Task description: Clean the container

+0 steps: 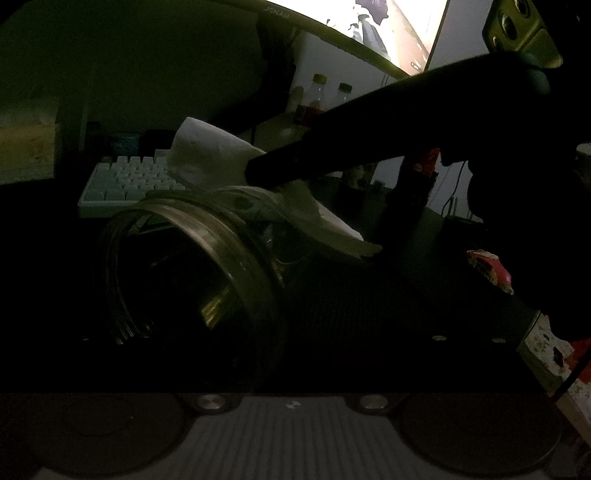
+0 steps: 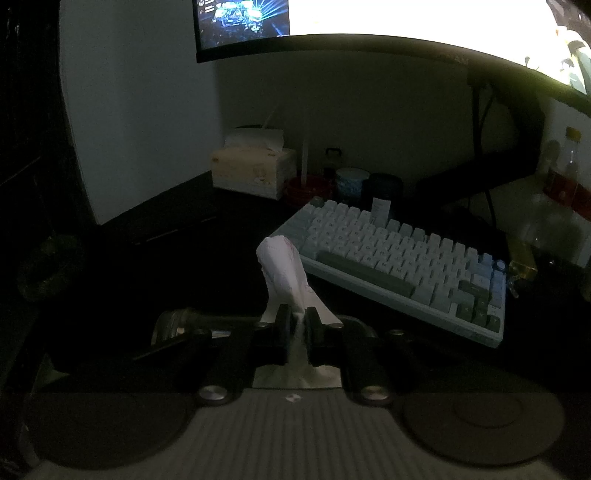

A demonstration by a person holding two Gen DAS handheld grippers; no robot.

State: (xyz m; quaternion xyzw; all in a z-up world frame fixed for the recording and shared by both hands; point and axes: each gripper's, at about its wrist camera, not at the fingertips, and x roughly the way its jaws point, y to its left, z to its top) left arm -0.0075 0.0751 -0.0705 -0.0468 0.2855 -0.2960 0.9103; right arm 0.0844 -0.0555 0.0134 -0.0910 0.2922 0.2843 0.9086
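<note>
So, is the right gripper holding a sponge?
No, the right gripper has its jaws shut on a white tissue.

Keyboard (image 2: 402, 266), tissue box (image 2: 255, 170), monitor (image 2: 369, 22)

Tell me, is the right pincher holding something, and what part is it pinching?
Yes. The right gripper is shut on a white tissue, pinching it around its middle, so one bunched end sticks up past the fingers.

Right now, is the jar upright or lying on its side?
On its side, or steeply tipped: in the left wrist view the jar's round mouth faces sideways toward the camera, with the tissue at its upper rim.
</note>
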